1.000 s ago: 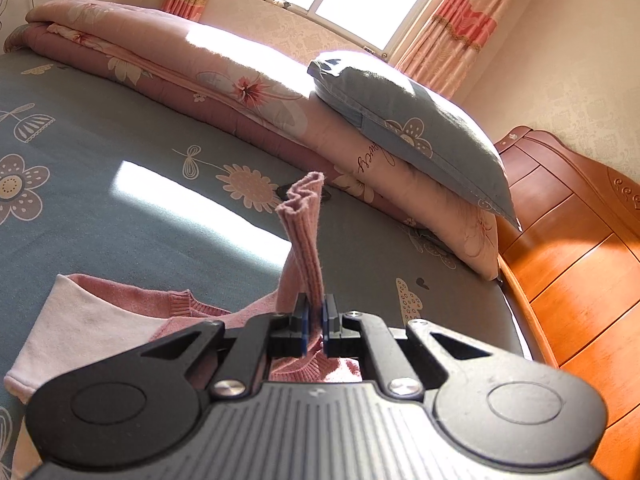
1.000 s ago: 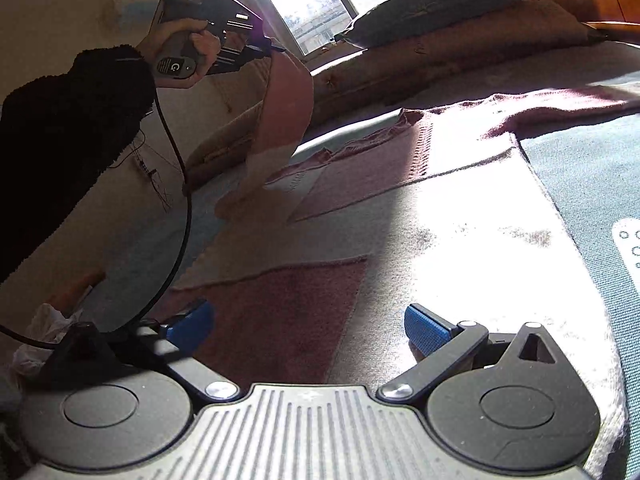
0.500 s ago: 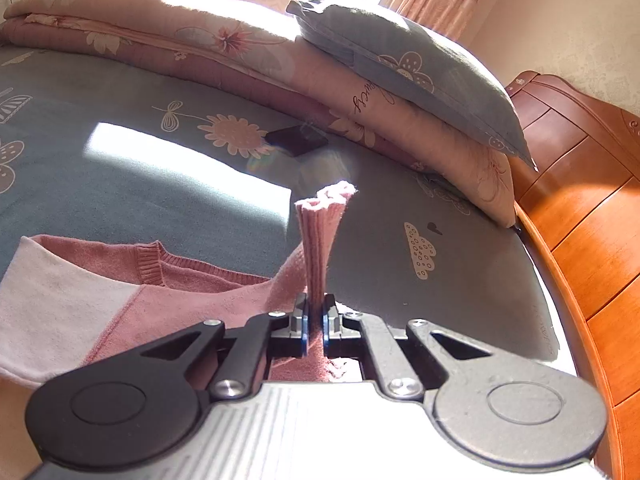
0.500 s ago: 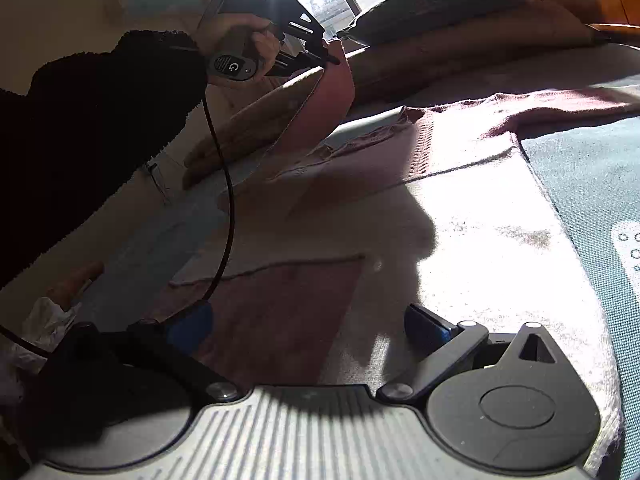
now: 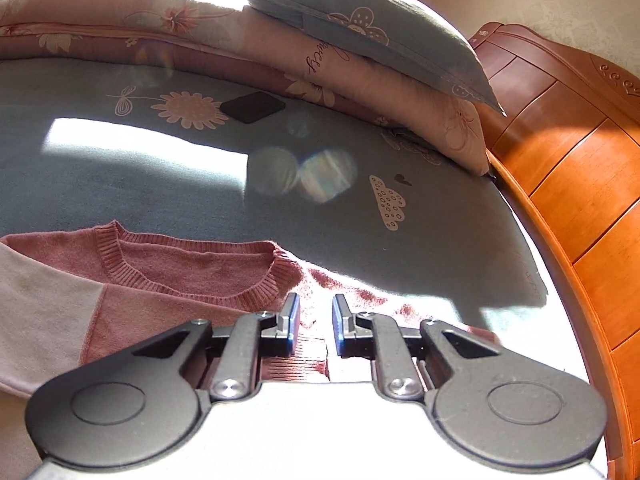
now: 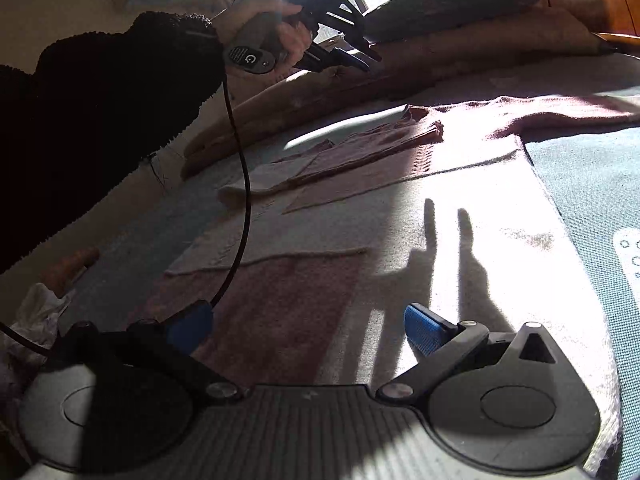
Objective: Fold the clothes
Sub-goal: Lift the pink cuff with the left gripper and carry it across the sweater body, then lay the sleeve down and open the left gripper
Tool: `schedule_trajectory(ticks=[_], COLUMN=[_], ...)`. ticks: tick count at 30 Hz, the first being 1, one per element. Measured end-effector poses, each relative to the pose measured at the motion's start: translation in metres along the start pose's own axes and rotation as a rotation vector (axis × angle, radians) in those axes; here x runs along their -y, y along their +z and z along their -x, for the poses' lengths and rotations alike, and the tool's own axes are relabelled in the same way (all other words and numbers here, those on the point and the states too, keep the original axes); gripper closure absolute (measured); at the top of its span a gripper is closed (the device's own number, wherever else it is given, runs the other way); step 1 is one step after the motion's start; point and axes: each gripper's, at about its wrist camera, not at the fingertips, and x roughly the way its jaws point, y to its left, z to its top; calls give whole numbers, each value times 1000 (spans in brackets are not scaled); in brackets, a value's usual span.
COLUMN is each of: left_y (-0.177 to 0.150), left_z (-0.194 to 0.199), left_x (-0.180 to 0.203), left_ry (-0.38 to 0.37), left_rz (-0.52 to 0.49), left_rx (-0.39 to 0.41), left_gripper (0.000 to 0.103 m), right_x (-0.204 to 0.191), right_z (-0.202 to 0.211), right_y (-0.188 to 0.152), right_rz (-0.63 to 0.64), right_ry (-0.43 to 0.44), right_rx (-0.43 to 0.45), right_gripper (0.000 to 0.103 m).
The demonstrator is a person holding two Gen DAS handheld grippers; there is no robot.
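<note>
Two grippers are in play over one garment: a pink and cream knit sweater [image 5: 168, 280] lies spread flat on the blue-green bedsheet [image 5: 120, 184], its ribbed neckline [image 5: 188, 276] just ahead of your left gripper [image 5: 316, 322]. That gripper's jaws are opening, with a narrow gap between the blue pads and nothing pinched in it; the sleeve [image 6: 360, 144] lies folded across the chest. From the other side you can see your left hand [image 6: 276, 32] holding that tool above the sweater, clear of the cloth. Your right gripper [image 6: 308, 328] stands wide apart, low over the hem end of the sweater [image 6: 400, 240], gripping nothing, though whether its lower edge rests on the fabric is hard to judge in the glare. Expect the knit to be light, soft and floppy: it will sag and stretch if you lift it by a single layer, and it will drag on the sheet rather than slide. Take it at firm edges, the ribbed cuff, the shoulder seam or the hem corners, and pinch all the layers together so the fold travels as one. No basket or box is in sight; the only other things are a dark flat object [image 5: 252, 107] on the sheet, the folded quilt [image 5: 120, 28] and the pillow [image 5: 360, 20] on top of it.
</note>
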Motion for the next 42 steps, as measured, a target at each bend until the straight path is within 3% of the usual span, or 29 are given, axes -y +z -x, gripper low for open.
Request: schedule_trajectory(ticks=[5, 7, 14, 20, 25, 29, 33, 42], left_y=[5, 6, 1, -38, -90, -113, -121, -115], left_z=[35, 53, 119, 144, 117, 90, 75, 69], left_x=[-13, -28, -102, -172, -209, -230, -244, -268], left_ry=[52, 79, 243, 385, 455, 428, 414, 385], left_rz=[-101, -128, -184, -176, -207, -164, -85, 16], left_rx=[51, 66, 152, 214, 153, 116, 139, 208], left_gripper=[71, 70, 52, 37, 36, 36, 36, 34], right_x=[-1, -3, 5, -4, -23, -43, -64, -77], right_z=[0, 1, -2, -1, 6, 6, 0, -44], right_y=[-2, -3, -1, 16, 45, 70, 91, 116], right_rz=[17, 18, -1, -1, 81, 189, 285, 285], right_ry=[-5, -5, 7, -19, -63, -111, -160, -144], right_rx=[0, 0, 12, -18, 0, 14, 31, -32], right_gripper=[0, 0, 0, 0, 0, 0, 0, 3])
